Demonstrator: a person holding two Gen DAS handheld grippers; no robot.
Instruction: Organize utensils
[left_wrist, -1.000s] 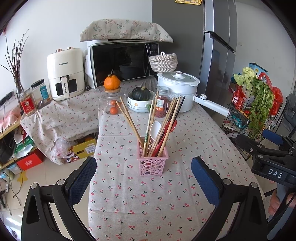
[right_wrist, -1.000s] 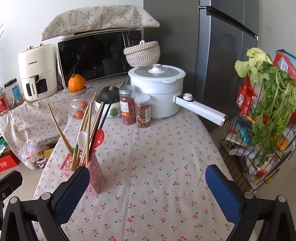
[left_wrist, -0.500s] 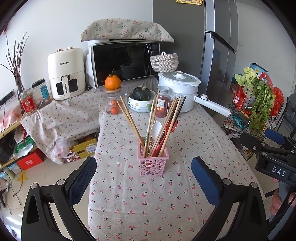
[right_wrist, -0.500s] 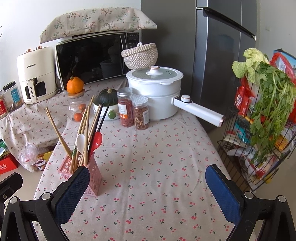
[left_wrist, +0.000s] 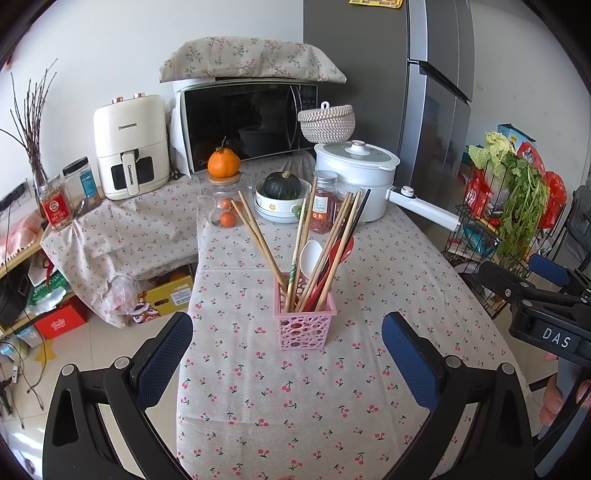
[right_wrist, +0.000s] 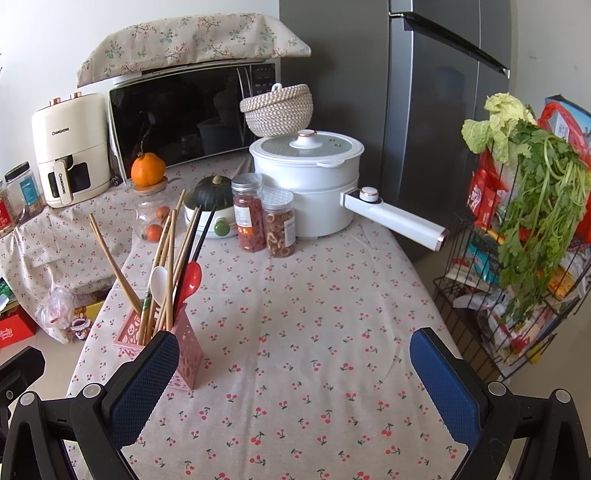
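Note:
A pink perforated holder (left_wrist: 304, 326) stands upright on the cherry-print tablecloth (left_wrist: 295, 398). It holds several wooden chopsticks (left_wrist: 258, 236), a black chopstick, a white spoon (left_wrist: 311, 254) and a red spoon (left_wrist: 341, 249). My left gripper (left_wrist: 287, 349) is open and empty, just in front of the holder. My right gripper (right_wrist: 293, 363) is open and empty, to the right of the holder (right_wrist: 184, 354); its left finger overlaps the holder's front. The right gripper also shows in the left wrist view (left_wrist: 543, 291) at the far right.
A white pot with a long handle (right_wrist: 314, 181), two spice jars (right_wrist: 264, 218), a bowl with a green squash (right_wrist: 212, 203) and a glass jar under an orange (right_wrist: 147, 170) stand at the table's far end. A wire rack of greens (right_wrist: 532, 236) stands right of the table.
Both views have shifted only slightly; the right gripper has edged a little towards the table's far end. The holder and utensils have not moved.

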